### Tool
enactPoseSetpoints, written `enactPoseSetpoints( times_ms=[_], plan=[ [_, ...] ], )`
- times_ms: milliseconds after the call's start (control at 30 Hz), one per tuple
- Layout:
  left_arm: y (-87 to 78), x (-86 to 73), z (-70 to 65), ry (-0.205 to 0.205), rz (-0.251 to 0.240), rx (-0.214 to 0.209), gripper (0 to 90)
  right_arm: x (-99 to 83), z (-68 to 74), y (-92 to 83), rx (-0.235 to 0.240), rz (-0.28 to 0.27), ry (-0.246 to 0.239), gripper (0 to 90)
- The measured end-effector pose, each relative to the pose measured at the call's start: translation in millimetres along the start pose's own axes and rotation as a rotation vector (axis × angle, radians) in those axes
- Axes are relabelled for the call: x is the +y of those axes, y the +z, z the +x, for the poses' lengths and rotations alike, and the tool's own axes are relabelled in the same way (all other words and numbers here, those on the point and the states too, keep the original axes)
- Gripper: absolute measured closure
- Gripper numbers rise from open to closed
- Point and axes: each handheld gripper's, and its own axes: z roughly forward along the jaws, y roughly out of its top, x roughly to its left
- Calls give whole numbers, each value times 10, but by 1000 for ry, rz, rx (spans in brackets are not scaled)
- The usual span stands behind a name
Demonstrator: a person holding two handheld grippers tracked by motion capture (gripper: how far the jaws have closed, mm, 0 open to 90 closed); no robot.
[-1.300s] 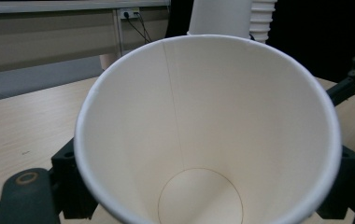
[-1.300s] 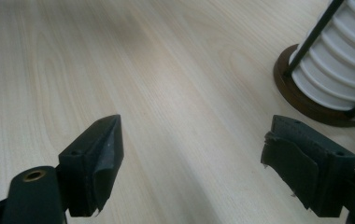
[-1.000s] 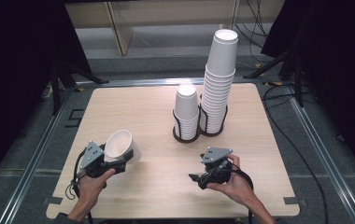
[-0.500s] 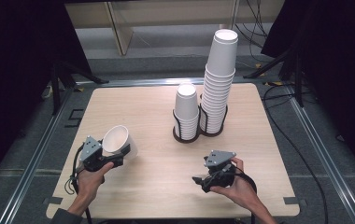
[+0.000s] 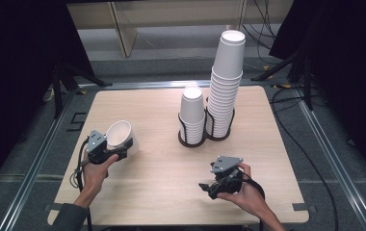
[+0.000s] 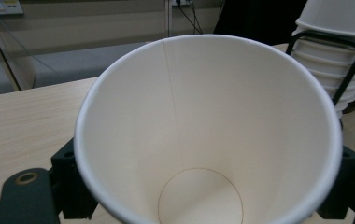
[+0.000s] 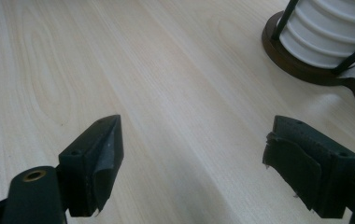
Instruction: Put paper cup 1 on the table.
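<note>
White paper cup (image 5: 119, 135) sits squeezed in the left gripper (image 5: 123, 146) over the table's (image 5: 157, 183) left side, right gripper (image 5: 205, 186) wide open w/ nothing, & too hard a squeeze could crush it.

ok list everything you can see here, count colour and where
paper cup: one, white, tipped on its side in the left gripper, near the table's left edge
short cup stack: one, white, in the holder's left ring
tall cup stack: one, white, in the holder's right ring
holder: one, black wire on dark base, table centre
table: one, light wood
left gripper: black, shut on the paper cup
right gripper: black, open, empty, over the table
</note>
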Motion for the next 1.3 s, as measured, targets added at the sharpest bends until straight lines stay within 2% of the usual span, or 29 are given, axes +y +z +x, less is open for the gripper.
enactPoseSetpoints(
  times_ms=[100, 167, 200, 233, 300, 433, 500, 600, 667, 733, 800, 933, 1033, 1233, 1300],
  plan=[
    [58, 17, 23, 1, 2, 12, 158, -1, -6, -6, 2, -1, 2, 189],
    [125, 40, 57, 8, 21, 16, 158, -4, -8, -11, -3, -1, 7, 189],
    [148, 45, 69, 11, 28, 17, 157, -4, -20, -9, -8, -6, -12, 189],
    [169, 50, 82, 13, 30, 23, 157, -4, -20, -9, -7, -4, -10, 189],
    [239, 64, 121, -2, 27, 37, 157, -8, -14, -6, 0, 3, 4, 189],
    [356, 85, 181, -1, 28, 51, 157, -8, -11, -1, 4, 7, 2, 189],
    [425, 90, 228, 13, 35, 66, 157, -10, -7, 3, 5, 13, 2, 189],
    [538, 90, 303, 14, 60, 86, 156, -10, -4, 9, 4, 14, -1, 188],
    [606, 91, 351, 0, 71, 98, 157, -8, -11, 11, 0, 11, -12, 189],
    [650, 100, 381, 11, 82, 112, 156, -9, -6, 16, 7, 15, -4, 189],
    [695, 115, 409, 11, 74, 124, 157, -10, -6, 16, 8, 15, -3, 189],
    [776, 144, 446, 32, 89, 135, 156, -12, -6, 16, 6, 18, 3, 188],
    [832, 162, 471, 20, 69, 128, 155, -11, -6, 21, 6, 16, -3, 189],
    [953, 140, 512, 40, 94, 158, 153, -13, -4, 20, 11, 21, 2, 189],
    [976, 125, 517, 30, 95, 160, 152, -14, -5, 23, 9, 20, 2, 189]
  ],
)
